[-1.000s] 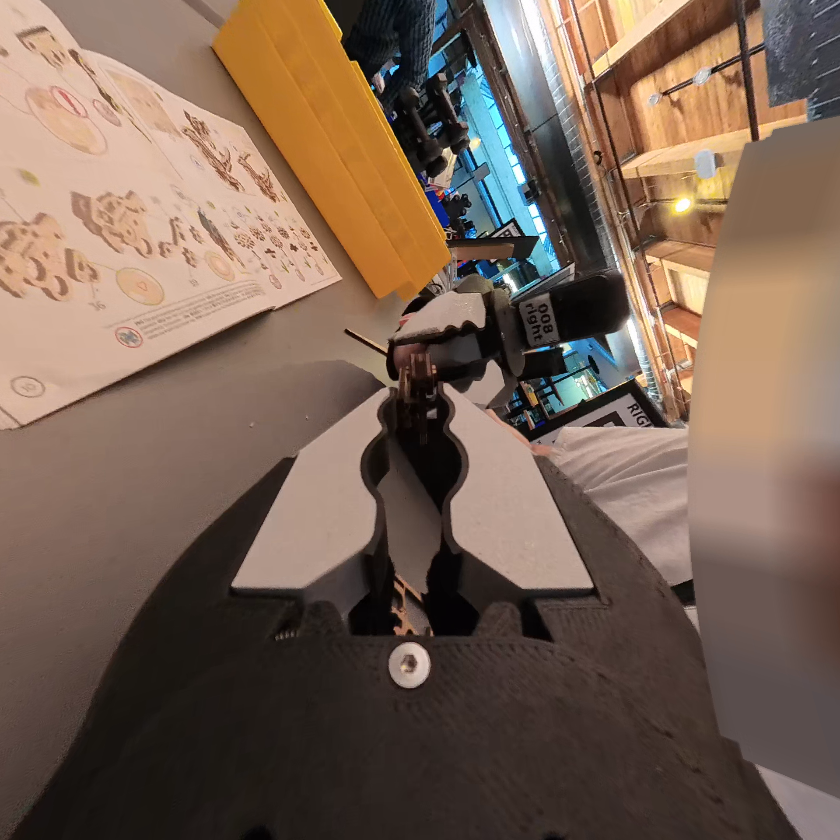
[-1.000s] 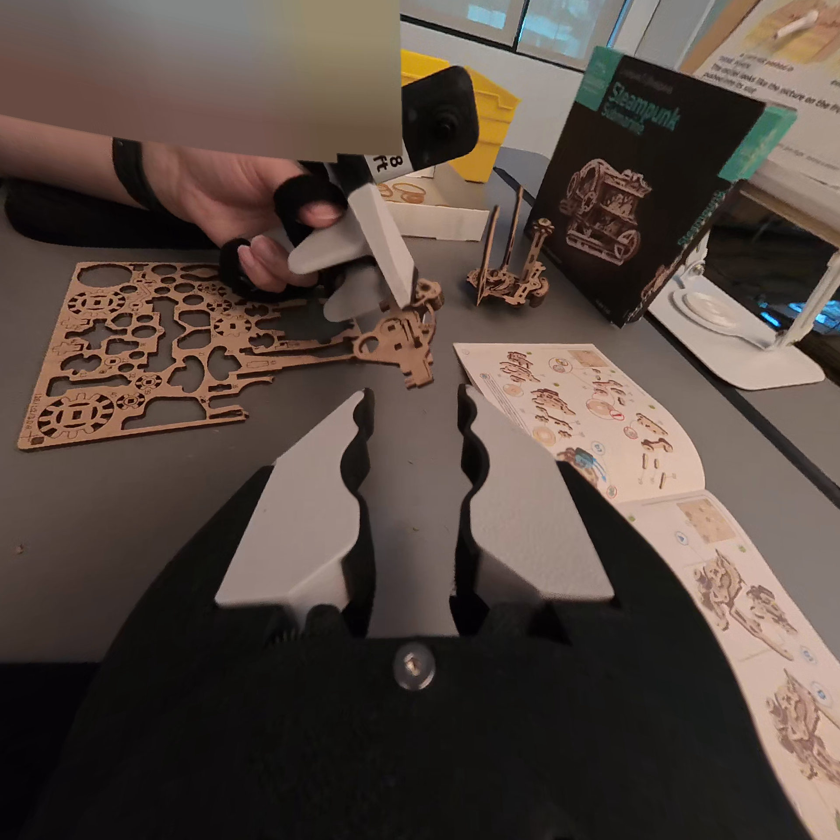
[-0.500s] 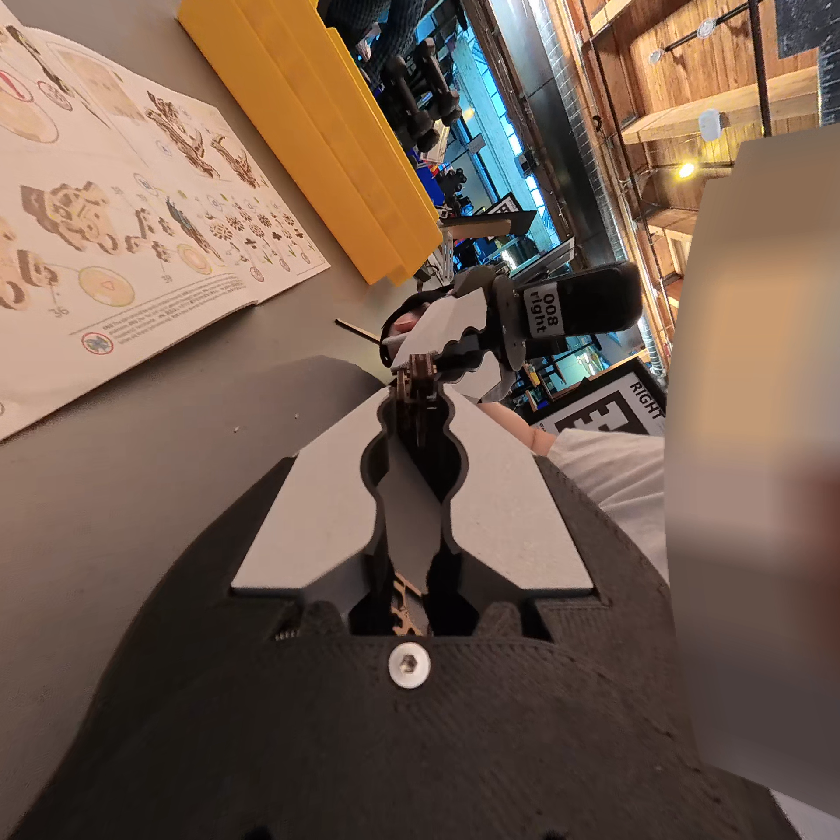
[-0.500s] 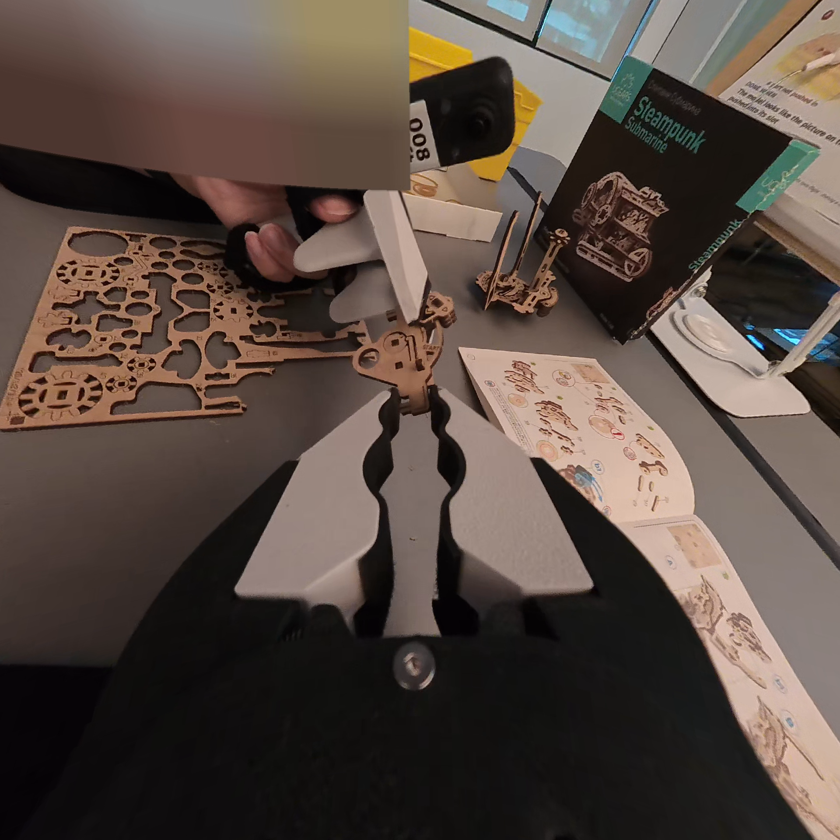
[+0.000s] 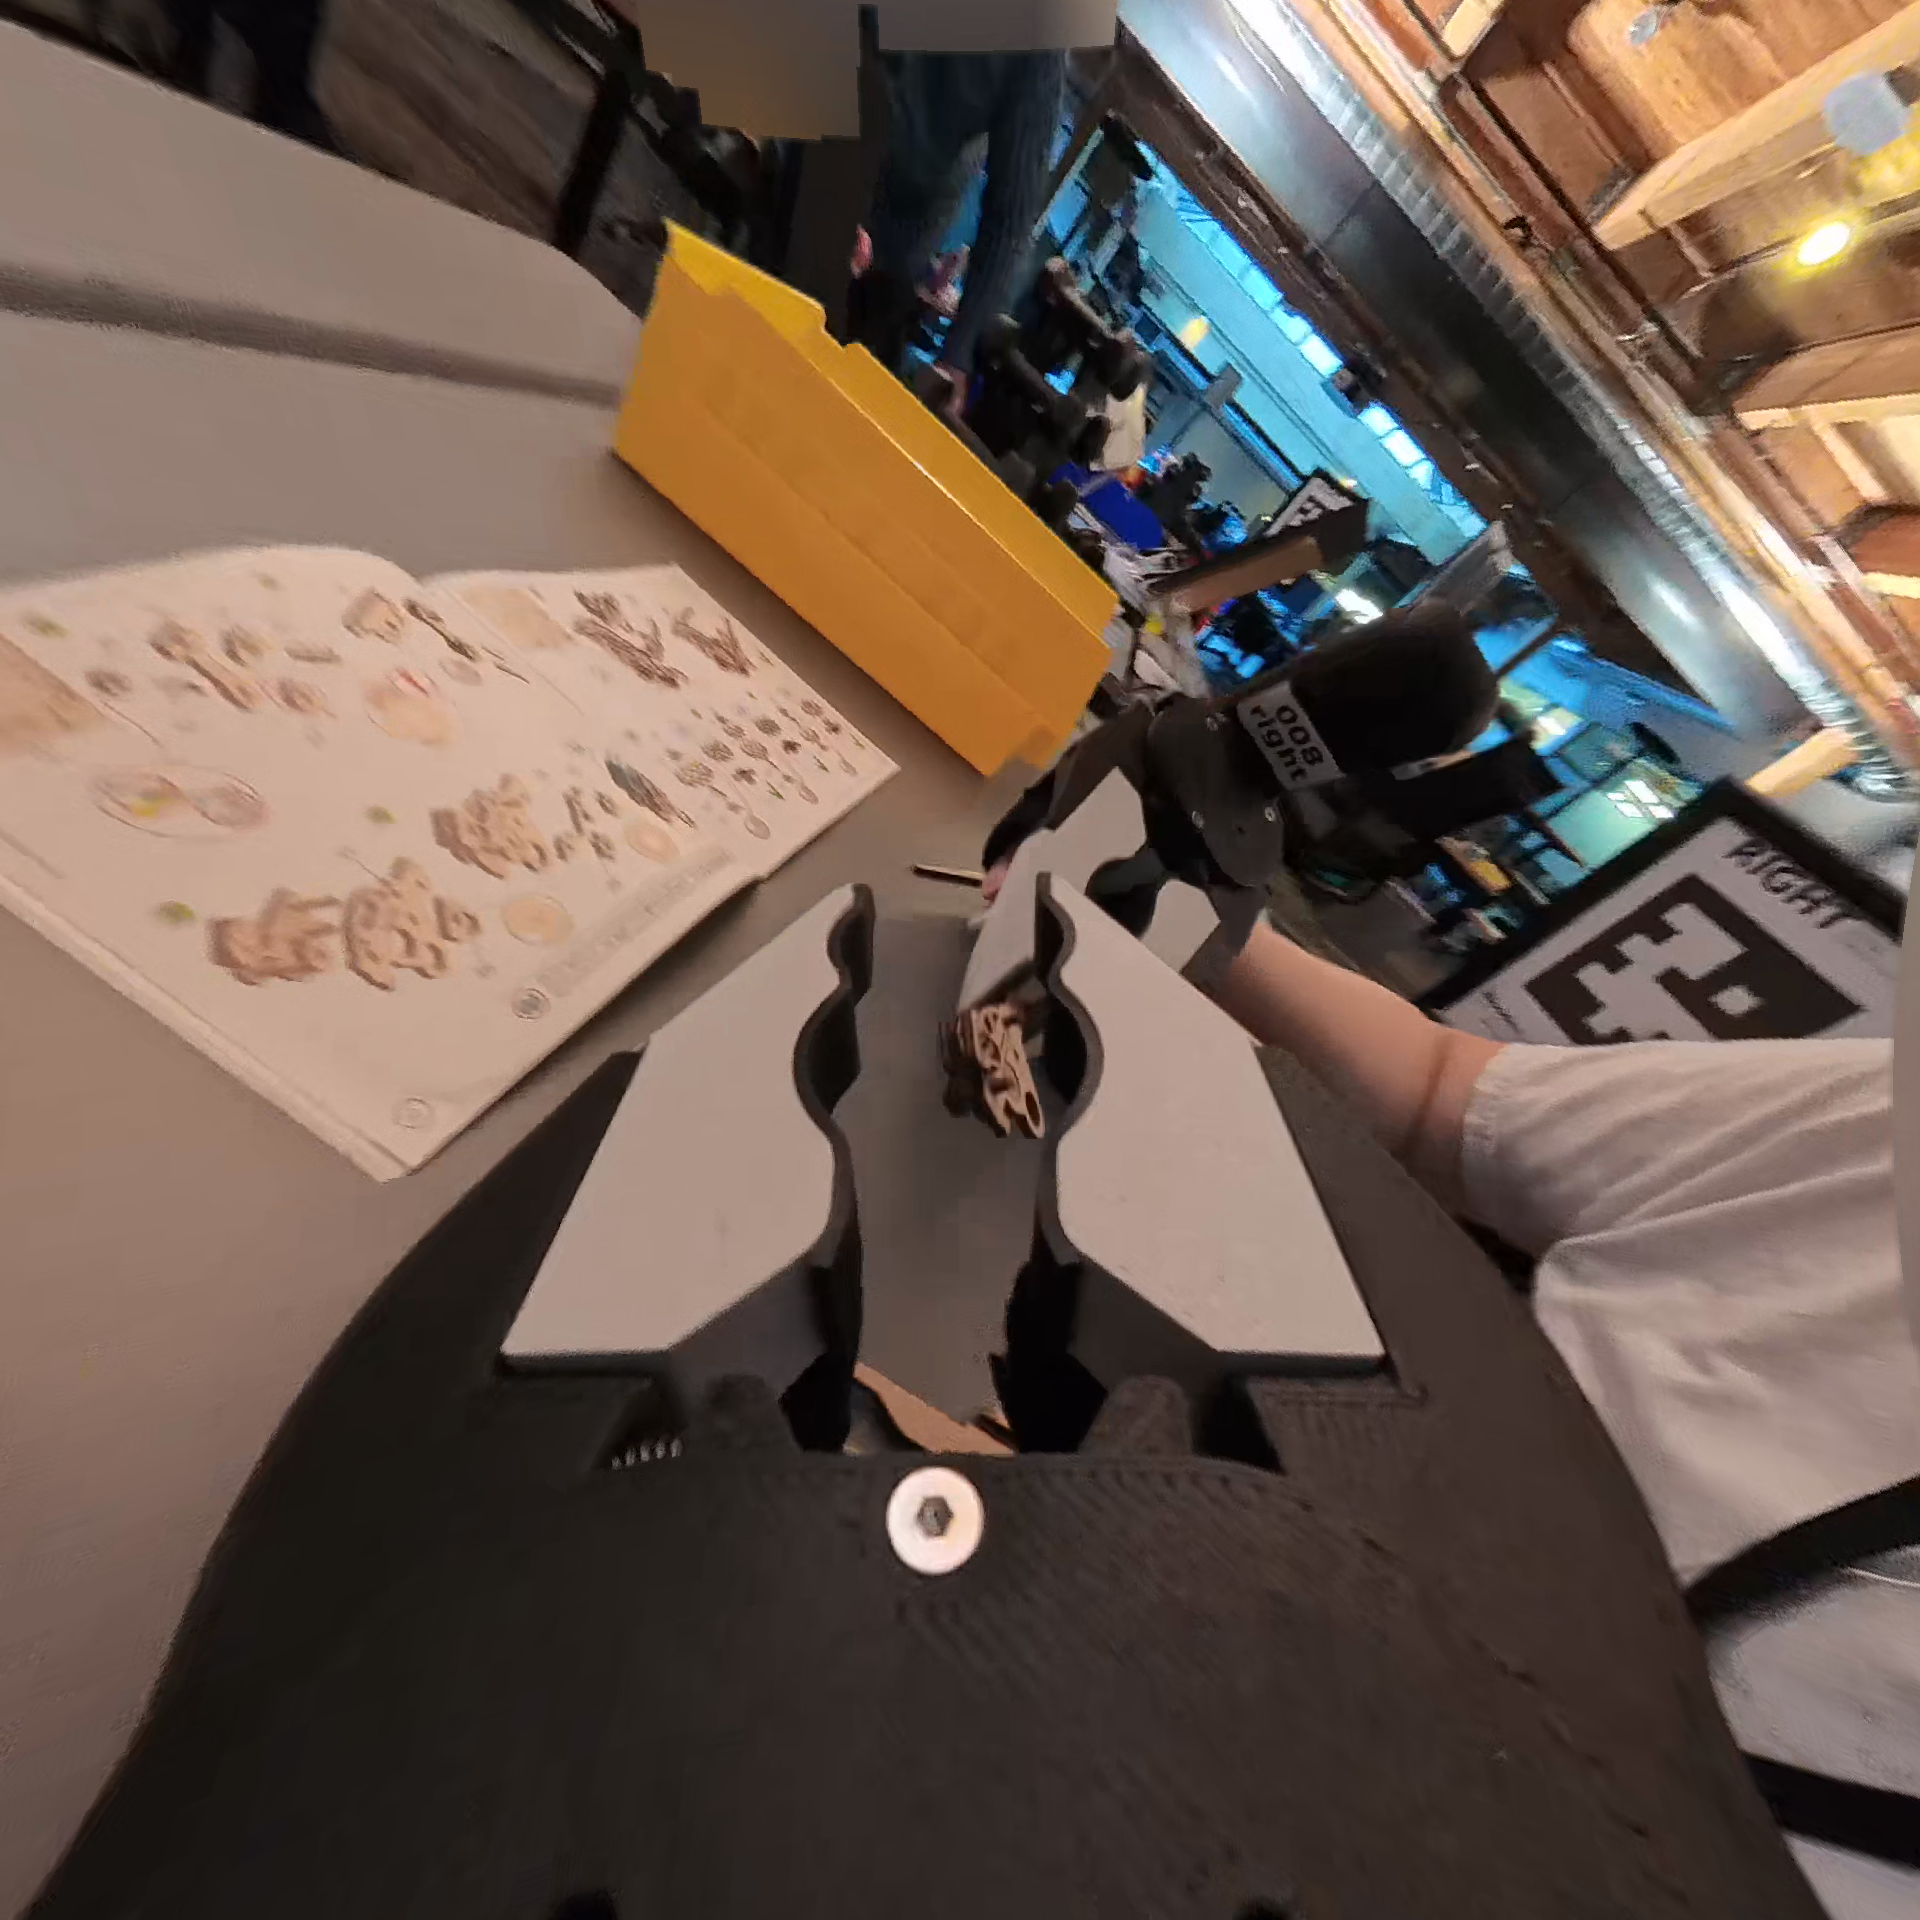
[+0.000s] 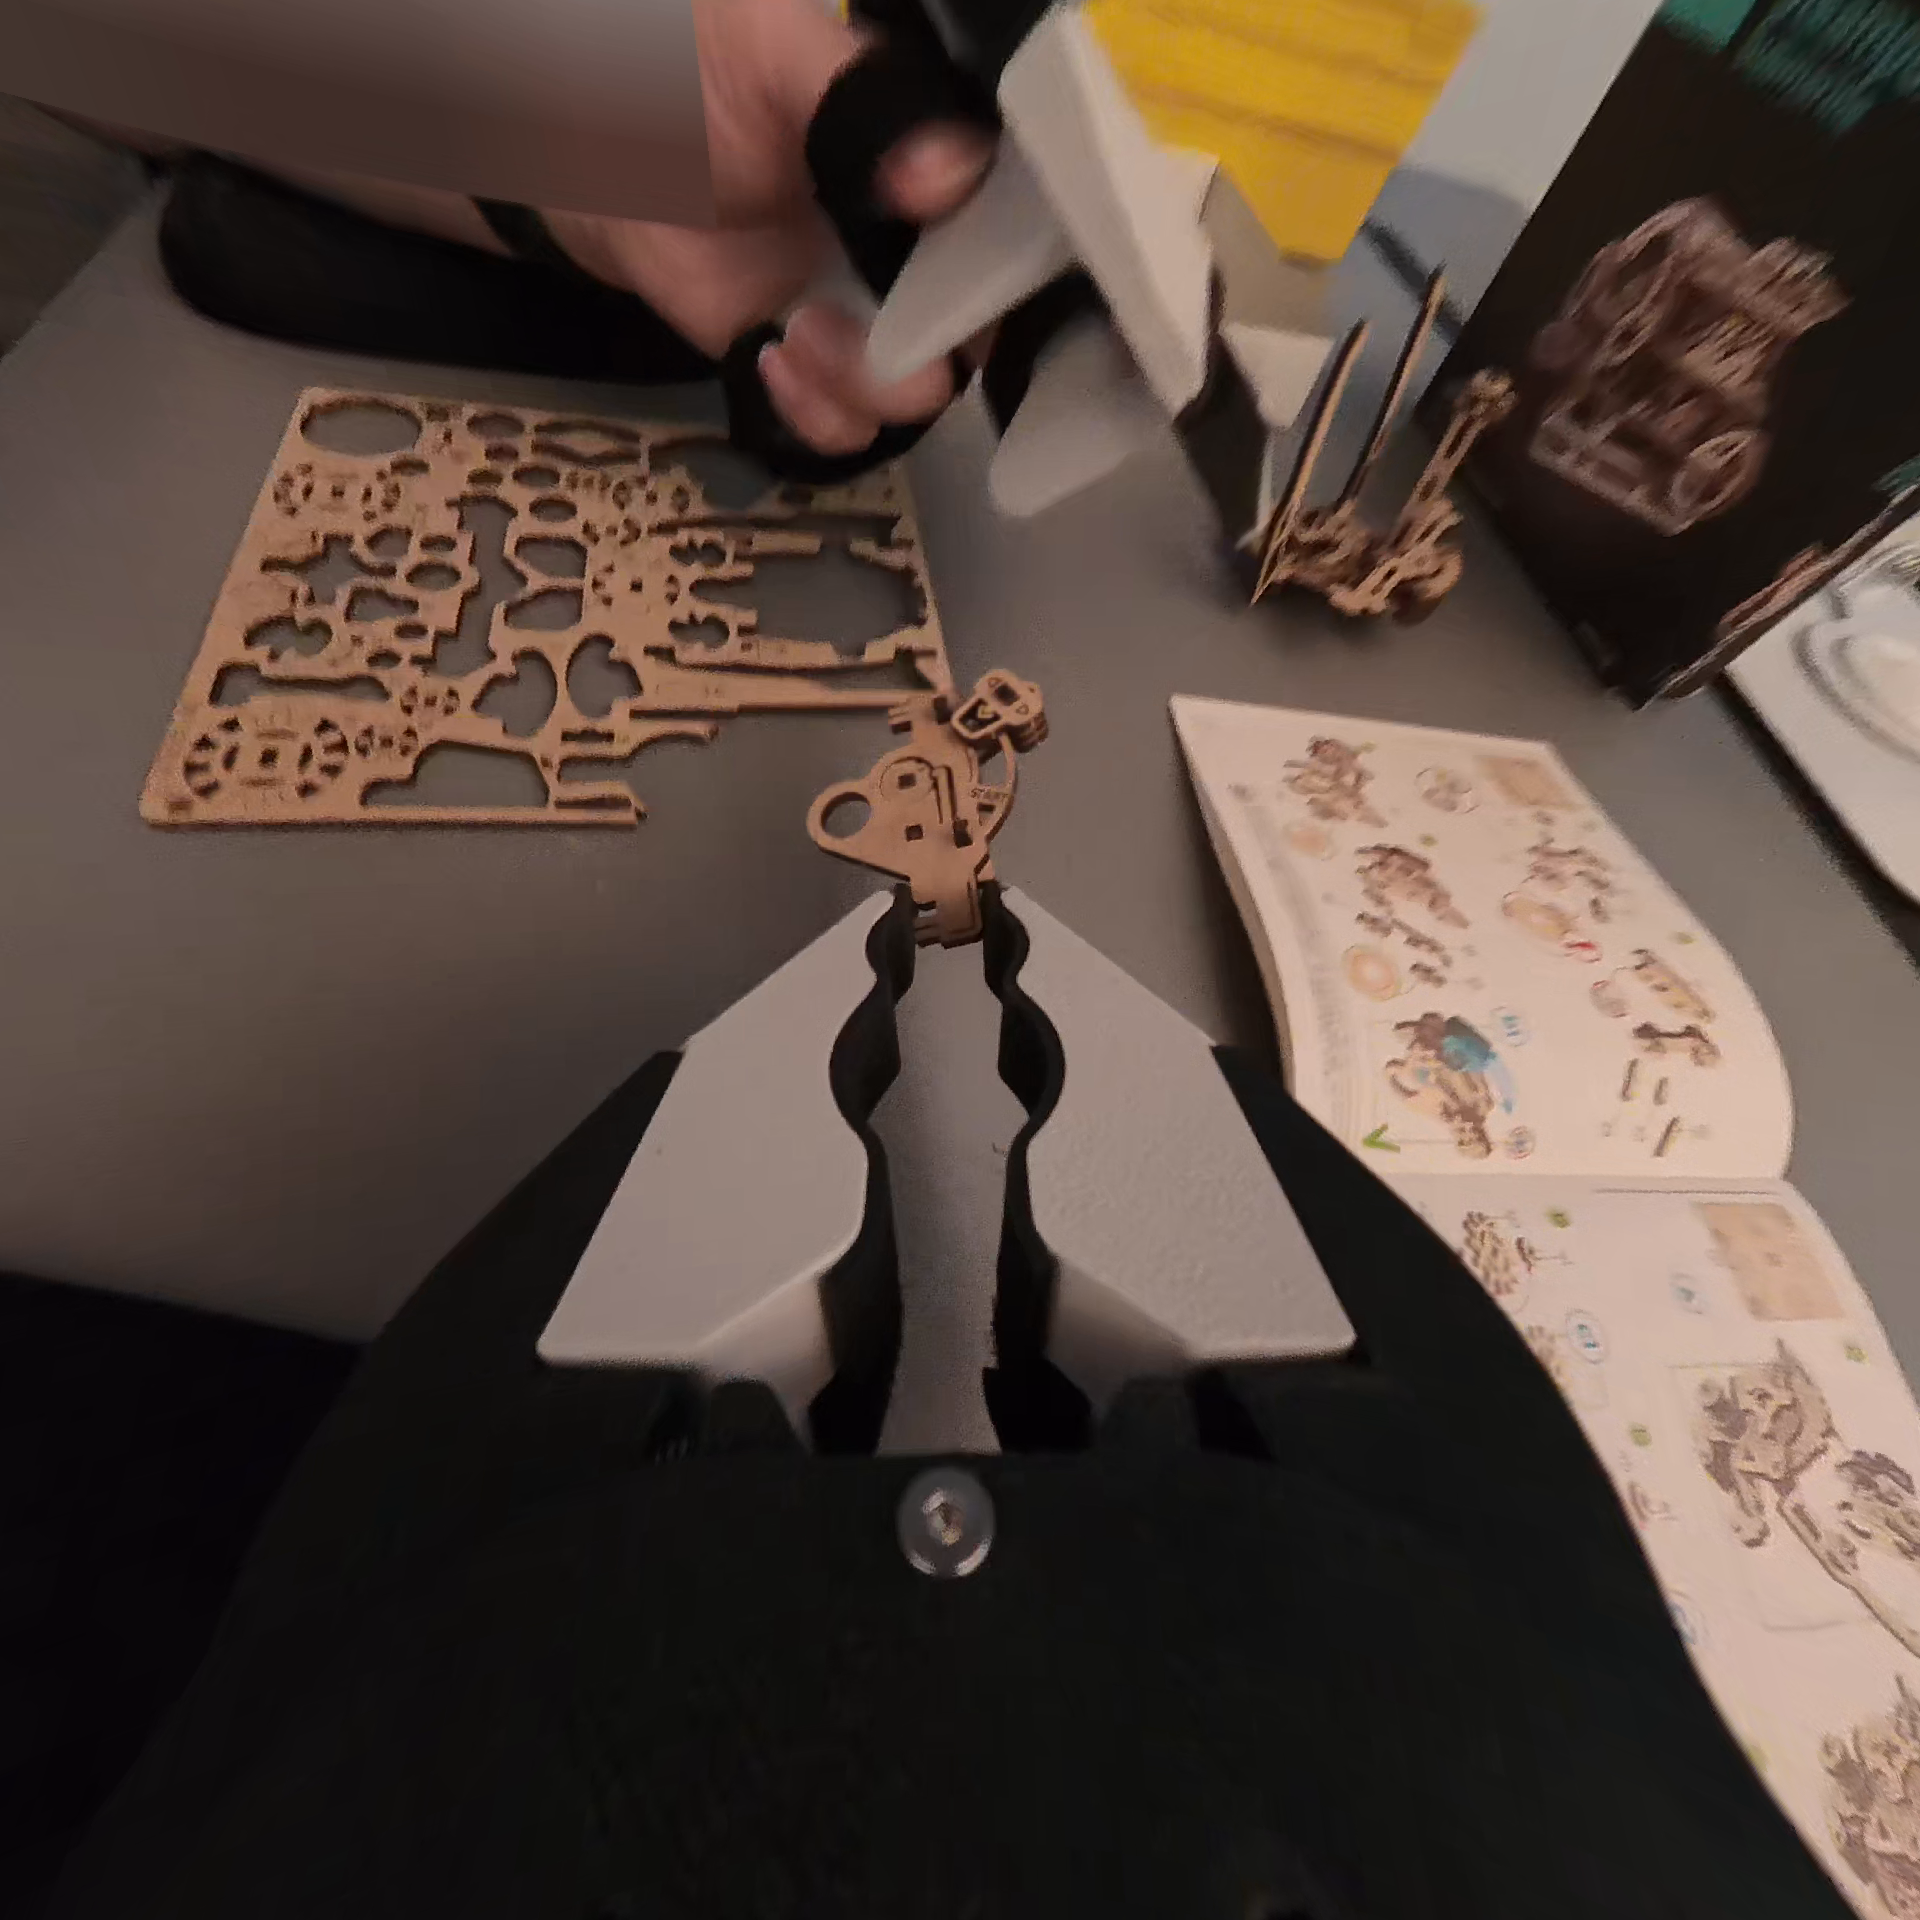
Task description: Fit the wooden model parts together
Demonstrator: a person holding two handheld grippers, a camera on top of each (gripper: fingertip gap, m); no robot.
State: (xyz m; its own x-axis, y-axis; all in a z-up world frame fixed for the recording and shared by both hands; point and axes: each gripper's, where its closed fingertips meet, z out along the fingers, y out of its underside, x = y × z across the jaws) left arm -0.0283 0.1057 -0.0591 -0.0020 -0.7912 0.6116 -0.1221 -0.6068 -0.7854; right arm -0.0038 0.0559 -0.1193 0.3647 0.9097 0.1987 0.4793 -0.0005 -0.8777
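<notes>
From the left wrist camera, your left gripper (image 5: 945, 925) has its fingers spread, nothing between them. Just beyond its right finger, your right gripper (image 5: 1003, 951) reaches in from the upper right with the wooden model part (image 5: 992, 1060) pinched at its tip, held above the grey table (image 5: 260, 416). Left of that part lies the open instruction booklet (image 5: 416, 821); beyond the booklet sits a yellow bin (image 5: 862, 509). A white sleeve (image 5: 1704, 1247) fills the space right of the part.

From the right wrist camera, your right gripper (image 6: 943, 902) is clamped on the lower tab of the wooden model part (image 6: 925, 821), which stands up from the fingertips. Up and left of the part, the punched-out plywood sheet (image 6: 520, 623) lies flat on the table. Above the part, your left gripper (image 6: 1101, 436) hangs blurred, fingers apart. Up and right of the part stands a partly built wooden assembly (image 6: 1361, 540), with the dark kit box (image 6: 1683, 353) upright behind it. The instruction booklet (image 6: 1496, 956) lies open to the part's right.
</notes>
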